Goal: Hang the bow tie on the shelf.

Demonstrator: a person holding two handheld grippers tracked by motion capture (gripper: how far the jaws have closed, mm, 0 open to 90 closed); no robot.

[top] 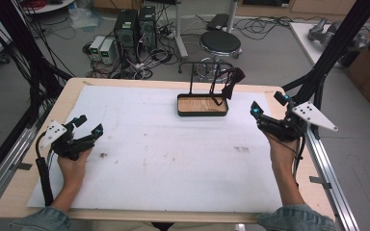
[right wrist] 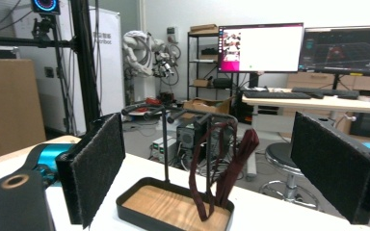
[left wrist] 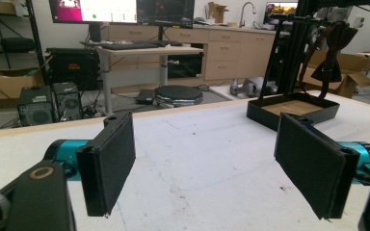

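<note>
Holding both grippers wide open, empty: left gripper (top: 87, 126) near table's left edge, right gripper (top: 270, 109) just right of stand (top: 203, 105). Dark brown bow tie (top: 232, 83) hanging from stand's top bars, strap trailing into tray. Advising slow approach with right, pinching soft fabric near knot, lifting clear of thin metal rail. Wood-floored tray, foam-padded jaws.

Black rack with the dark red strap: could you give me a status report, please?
Left gripper open, right gripper open, both empty. Dark red strap hangs on black wood-floored rack, untouched. White table cover between them bare.
</note>
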